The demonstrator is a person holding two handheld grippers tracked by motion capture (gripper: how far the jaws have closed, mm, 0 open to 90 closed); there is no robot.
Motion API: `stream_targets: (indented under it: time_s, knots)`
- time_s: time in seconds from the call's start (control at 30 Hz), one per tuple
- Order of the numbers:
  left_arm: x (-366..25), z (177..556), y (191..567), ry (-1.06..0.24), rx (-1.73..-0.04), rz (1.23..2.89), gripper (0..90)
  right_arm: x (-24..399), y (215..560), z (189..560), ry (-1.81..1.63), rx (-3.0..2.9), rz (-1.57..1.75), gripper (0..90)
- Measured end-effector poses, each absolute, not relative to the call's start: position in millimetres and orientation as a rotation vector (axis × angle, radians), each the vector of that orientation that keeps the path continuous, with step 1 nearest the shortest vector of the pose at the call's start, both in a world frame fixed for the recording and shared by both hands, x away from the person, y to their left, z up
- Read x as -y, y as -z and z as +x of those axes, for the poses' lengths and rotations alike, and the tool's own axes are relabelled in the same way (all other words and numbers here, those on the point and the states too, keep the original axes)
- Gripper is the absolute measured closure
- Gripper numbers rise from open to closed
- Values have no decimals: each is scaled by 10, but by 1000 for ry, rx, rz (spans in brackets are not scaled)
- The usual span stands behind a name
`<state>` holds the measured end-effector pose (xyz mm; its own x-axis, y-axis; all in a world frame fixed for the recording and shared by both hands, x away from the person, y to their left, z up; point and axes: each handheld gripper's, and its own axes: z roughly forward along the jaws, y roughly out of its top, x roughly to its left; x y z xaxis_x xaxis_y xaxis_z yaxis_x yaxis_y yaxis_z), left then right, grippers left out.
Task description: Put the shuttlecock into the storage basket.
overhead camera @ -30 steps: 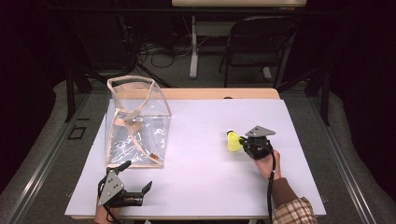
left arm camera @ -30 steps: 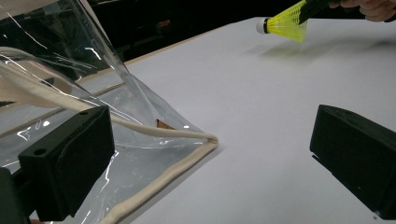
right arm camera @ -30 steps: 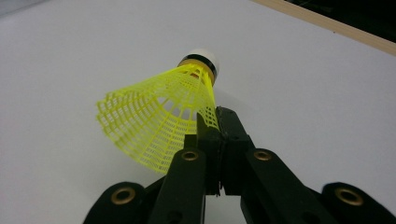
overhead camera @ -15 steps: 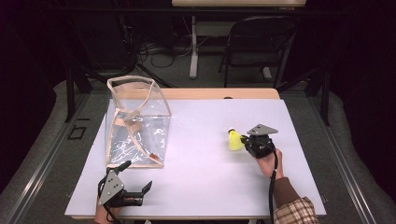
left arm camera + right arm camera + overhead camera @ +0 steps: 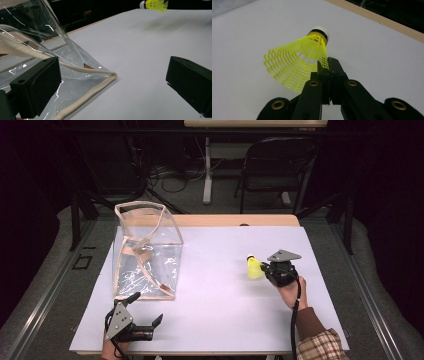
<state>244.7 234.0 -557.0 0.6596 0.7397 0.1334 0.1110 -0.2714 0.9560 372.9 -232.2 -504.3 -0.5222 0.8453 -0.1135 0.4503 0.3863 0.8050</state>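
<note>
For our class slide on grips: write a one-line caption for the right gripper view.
Right gripper pinching the yellow shuttlecock's mesh skirt above the white table.

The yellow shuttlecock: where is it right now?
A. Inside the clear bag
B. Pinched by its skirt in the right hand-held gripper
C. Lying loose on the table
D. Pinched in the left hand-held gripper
B: the right gripper view shows the right hand-held gripper with its jaws shut on the edge of the yellow shuttlecock skirt, and the high view shows it out at that gripper's tip, far from the clear bag.
</note>
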Motion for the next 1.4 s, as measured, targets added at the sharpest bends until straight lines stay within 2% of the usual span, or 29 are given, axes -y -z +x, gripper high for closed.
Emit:
stream_targets:
  time_s: [0.77,1.4]
  knots:
    - [-2339,2450,5570,-705,-690,1765,0,2360,4760,3728,-997,-2122,1081,893]
    - [-2343,2448,5566,-709,-683,1769,0,2347,4653,3779,-1012,-2114,1075,893]
